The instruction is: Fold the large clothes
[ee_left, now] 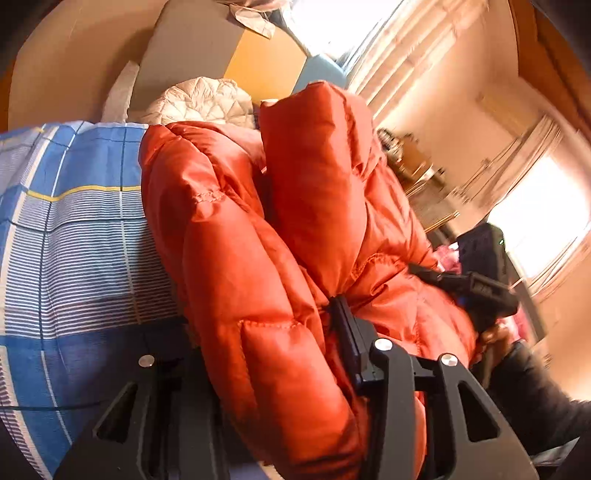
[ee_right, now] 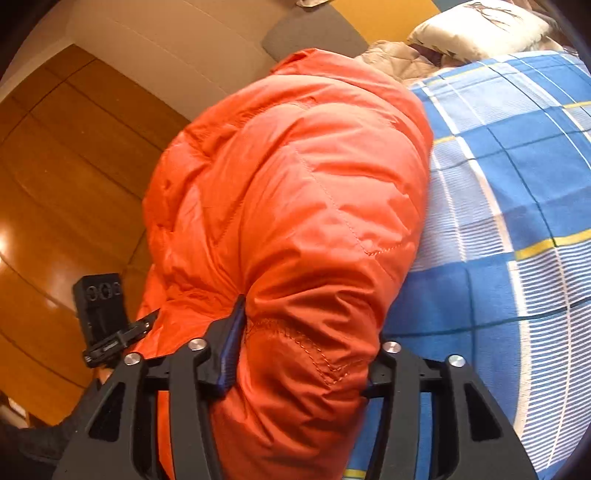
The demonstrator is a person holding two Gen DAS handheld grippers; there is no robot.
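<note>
An orange down jacket (ee_left: 280, 236) is bunched up in thick padded folds above a bed covered with a blue, white and yellow checked sheet (ee_left: 74, 236). The left gripper (ee_left: 258, 339) has a fat fold of the jacket wedged between its two black fingers, which stand fairly wide apart because of the bulk they clamp; the right-hand finger (ee_left: 349, 332) presses into a seam, while the other is mostly hidden behind the fabric. Seen from the right wrist, the right gripper (ee_right: 306, 354) grips another puffy roll of the same jacket (ee_right: 295, 192), its fingers also spread around the padding, the blue-edged finger (ee_right: 231, 350) dug into a crease. The checked sheet (ee_right: 517, 184) lies just beside the jacket. Each view catches the opposite gripper at the jacket's far edge. A white quilted garment (ee_left: 207, 101) lies farther up the bed, near a pale pillow (ee_right: 476, 33) and a wooden wardrobe (ee_right: 55, 184)
</note>
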